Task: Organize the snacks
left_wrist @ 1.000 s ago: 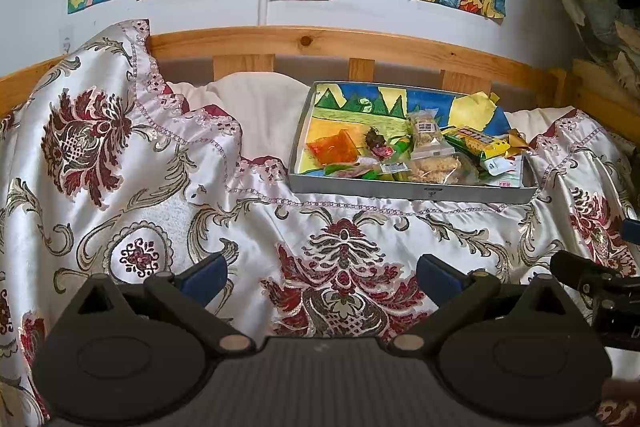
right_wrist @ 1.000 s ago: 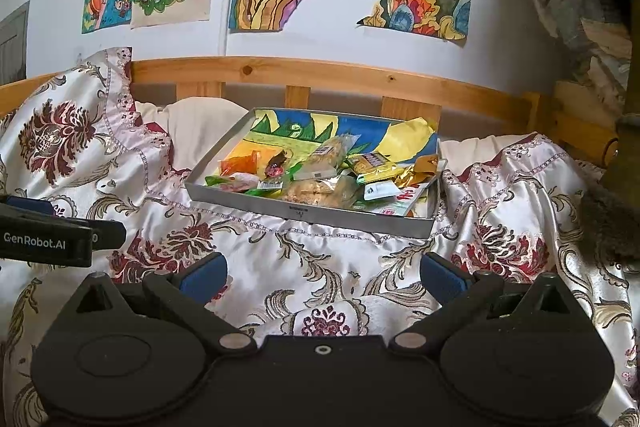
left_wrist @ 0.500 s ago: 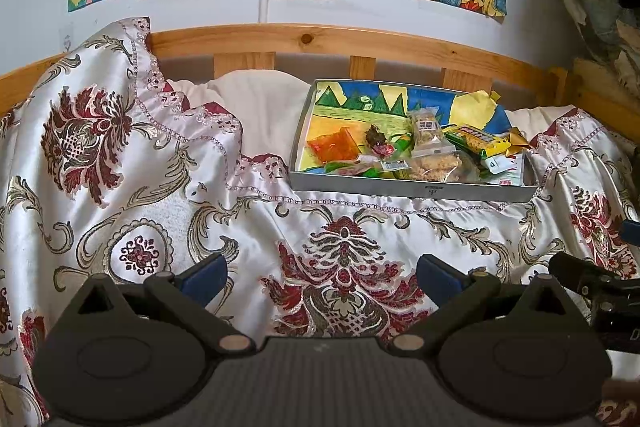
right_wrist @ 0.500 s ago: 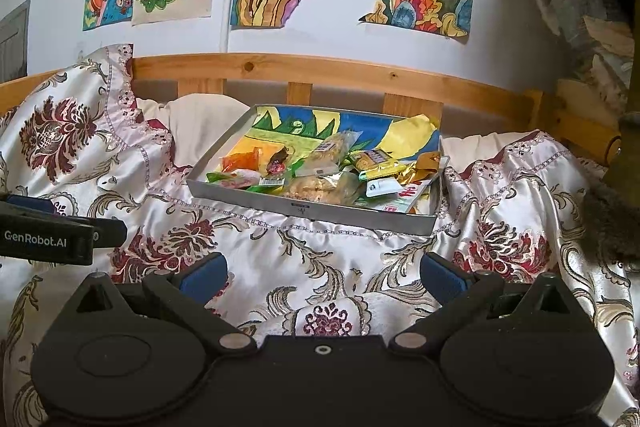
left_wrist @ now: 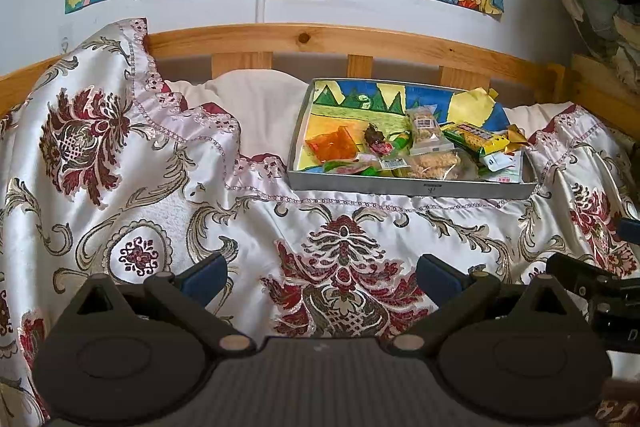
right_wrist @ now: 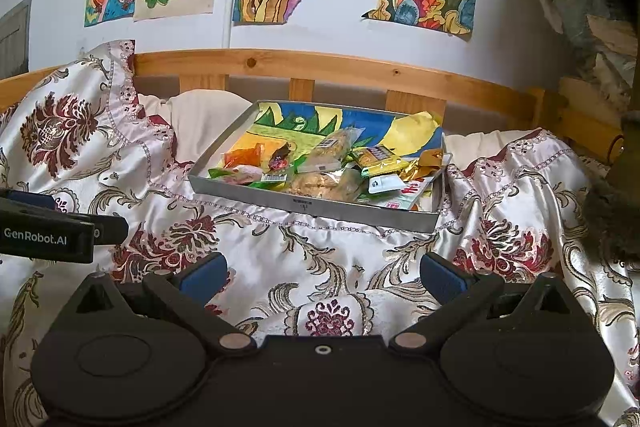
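Your left gripper (left_wrist: 320,277) hangs with its blue-padded fingers spread wide and nothing between them, low over the shiny cream bedspread with dark red floral motifs (left_wrist: 340,239). Your right gripper (right_wrist: 322,277) is likewise spread and empty, hovering over the same cloth just beside the left one.

Well ahead of both, the shallow grey metal tray with a painted landscape lining (left_wrist: 400,187) sits on the bedspread near the wooden bed rail (left_wrist: 360,39). In it lie the snacks: an orange translucent packet (left_wrist: 332,143) at the left, clear bags of puffed rice cakes (left_wrist: 434,159) in the middle, and a green-and-yellow wrapped bar (left_wrist: 474,139) toward the right.

These will likely be light, crinkly and slippery; the rice cakes probably crush easily, so pinch a sealed edge or corner gently, not the middle.

The packets overlap, so you cannot count them or read labels. The tray's near wall hides what lies lowest, and the soft bedding may let the tray tilt.
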Action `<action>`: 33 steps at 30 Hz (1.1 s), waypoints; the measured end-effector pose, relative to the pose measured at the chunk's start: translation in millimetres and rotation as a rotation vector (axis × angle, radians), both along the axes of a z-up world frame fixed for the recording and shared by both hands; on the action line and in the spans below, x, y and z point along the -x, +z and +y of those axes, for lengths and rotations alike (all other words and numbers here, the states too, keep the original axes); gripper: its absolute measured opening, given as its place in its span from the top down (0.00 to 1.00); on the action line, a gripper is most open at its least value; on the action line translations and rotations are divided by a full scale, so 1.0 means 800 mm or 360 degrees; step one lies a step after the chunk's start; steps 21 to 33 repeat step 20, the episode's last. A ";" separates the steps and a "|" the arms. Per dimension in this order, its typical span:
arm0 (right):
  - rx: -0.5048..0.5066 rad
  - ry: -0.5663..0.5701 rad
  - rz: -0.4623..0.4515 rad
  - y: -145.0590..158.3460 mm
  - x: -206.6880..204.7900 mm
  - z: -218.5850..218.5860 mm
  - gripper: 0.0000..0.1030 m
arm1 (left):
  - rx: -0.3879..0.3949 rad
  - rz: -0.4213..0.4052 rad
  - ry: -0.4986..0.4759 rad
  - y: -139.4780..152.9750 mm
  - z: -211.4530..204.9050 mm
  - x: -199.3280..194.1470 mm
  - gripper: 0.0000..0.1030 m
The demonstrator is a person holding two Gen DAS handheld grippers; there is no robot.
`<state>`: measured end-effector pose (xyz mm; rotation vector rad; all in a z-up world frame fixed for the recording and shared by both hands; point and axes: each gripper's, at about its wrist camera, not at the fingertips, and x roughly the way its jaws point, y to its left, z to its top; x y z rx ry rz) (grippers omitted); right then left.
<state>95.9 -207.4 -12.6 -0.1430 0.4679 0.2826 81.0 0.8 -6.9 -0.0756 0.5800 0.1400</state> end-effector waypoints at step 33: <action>0.0007 0.0004 0.0008 -0.003 0.001 0.003 0.01 | 0.0038 0.0025 -0.0013 -0.001 0.004 0.000 0.00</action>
